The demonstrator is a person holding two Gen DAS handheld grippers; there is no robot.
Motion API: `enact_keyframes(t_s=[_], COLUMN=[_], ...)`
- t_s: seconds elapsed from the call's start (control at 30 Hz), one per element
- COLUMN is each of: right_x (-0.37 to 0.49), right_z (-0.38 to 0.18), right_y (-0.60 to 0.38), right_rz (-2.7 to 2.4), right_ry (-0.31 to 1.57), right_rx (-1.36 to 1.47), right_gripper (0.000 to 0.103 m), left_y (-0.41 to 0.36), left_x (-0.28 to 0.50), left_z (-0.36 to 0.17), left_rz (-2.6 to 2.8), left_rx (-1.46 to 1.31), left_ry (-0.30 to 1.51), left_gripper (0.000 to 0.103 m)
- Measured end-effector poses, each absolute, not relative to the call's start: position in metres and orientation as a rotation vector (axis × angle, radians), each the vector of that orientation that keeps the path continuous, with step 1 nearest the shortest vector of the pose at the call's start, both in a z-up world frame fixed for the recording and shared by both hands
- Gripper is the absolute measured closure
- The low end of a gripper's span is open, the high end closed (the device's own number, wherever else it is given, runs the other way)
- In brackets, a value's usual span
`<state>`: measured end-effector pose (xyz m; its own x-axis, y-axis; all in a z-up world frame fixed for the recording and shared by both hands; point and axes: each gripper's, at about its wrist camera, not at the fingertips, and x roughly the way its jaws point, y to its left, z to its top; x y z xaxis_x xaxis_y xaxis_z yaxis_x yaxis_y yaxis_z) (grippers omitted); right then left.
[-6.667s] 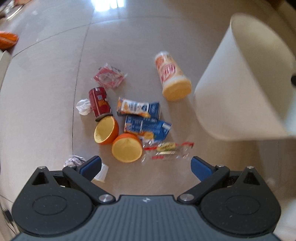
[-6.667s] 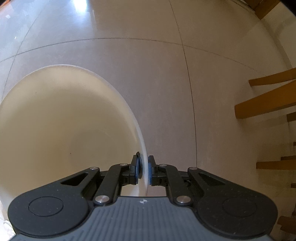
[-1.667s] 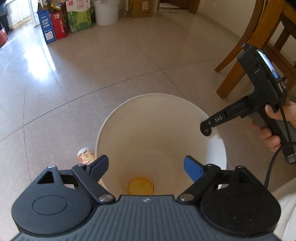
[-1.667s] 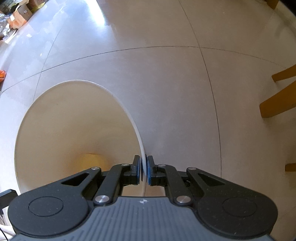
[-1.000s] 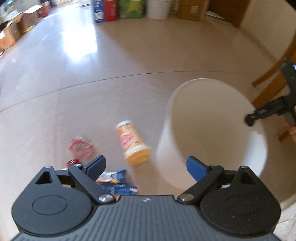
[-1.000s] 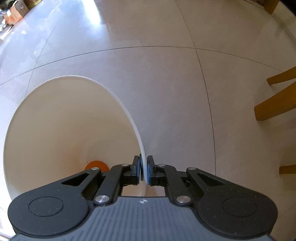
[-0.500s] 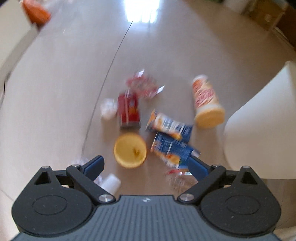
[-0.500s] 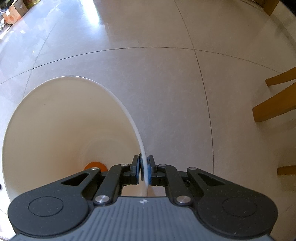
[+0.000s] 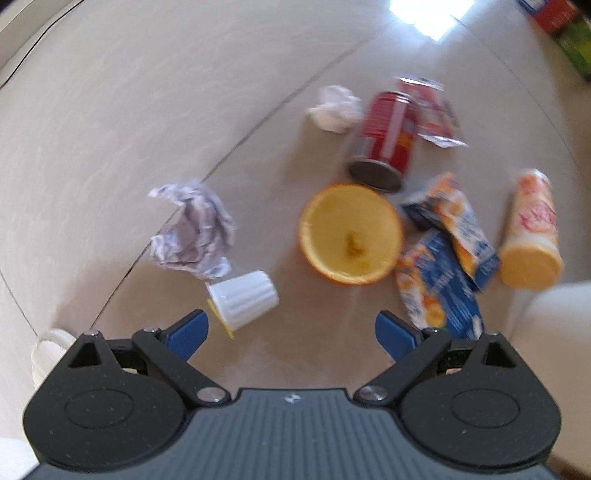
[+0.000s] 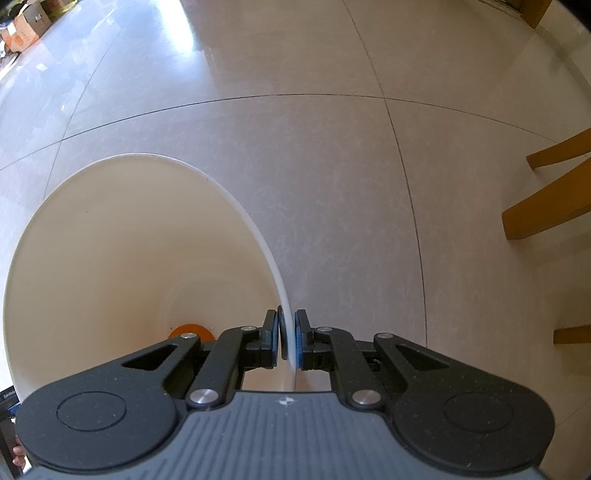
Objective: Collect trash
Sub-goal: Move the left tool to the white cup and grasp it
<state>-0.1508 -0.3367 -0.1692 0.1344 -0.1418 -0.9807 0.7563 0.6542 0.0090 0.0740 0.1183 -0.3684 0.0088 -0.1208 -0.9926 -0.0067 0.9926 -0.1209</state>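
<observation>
My left gripper (image 9: pixel 291 332) hangs open above litter on the tiled floor. Straight ahead lies an orange half (image 9: pixel 350 234), cut side up. A small white ribbed cup (image 9: pixel 242 298) lies on its side near my left finger, with crumpled paper (image 9: pixel 192 230) behind it. Further off are a red can (image 9: pixel 386 136), a white tissue wad (image 9: pixel 335 108), a red wrapper (image 9: pixel 432 110), blue-orange snack packets (image 9: pixel 447 254) and a yellow-capped tube (image 9: pixel 533 232). My right gripper (image 10: pixel 287 345) is shut on the rim of the white bin (image 10: pixel 110 236); an orange half (image 10: pixel 190 331) lies at its bottom.
The bin's outer wall (image 9: pixel 554 317) shows at the right edge of the left wrist view. Wooden chair legs (image 10: pixel 546 210) stand to the right of the bin. Boxes (image 10: pixel 26 29) sit far off at the back left. Bare tile stretches beyond the bin.
My left gripper has swung from over the bin back to the litter and dropped closer to it. An orange half now lies in the bin. The right gripper still clamps the rim.
</observation>
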Motion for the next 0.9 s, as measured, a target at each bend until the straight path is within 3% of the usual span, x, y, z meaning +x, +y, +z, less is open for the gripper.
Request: enact_keyframes(t_s=[0.2,0.53,0.7,0.77,0.9], right_x=[-0.15,-0.152,-0.152,-0.152,-0.152], right_z=[-0.169,-0.169,-0.169,-0.169,-0.169], right_y=[-0.336,-0.336,-0.336,-0.336,-0.335], right_rz=[-0.709,-0.709,-0.71,-0.709,-0.708], right_ry=[1.277,1.274,1.275,1.275,1.273], right_rx=[0.592,0.59,0.587,0.585,0.583], right_gripper=[0.092,0.092,0.092,0.092,0.092], left_y=[0.133,0.143,0.141,0.139,0.137], left_x=[0.077,0.08,0.08,0.08,0.082], left_z=[-0.391,-0.415,-0.418,-0.419,-0.422], left_rz=[0.023,0.11,0.122,0.125,0.123], left_rx=[-0.17,-0.209,-0.199,-0.201,-0.206], left_ry=[1.572,1.546,1.547,1.548,1.565], left_gripper=[0.01,0.032,0.038,0.048,0.053])
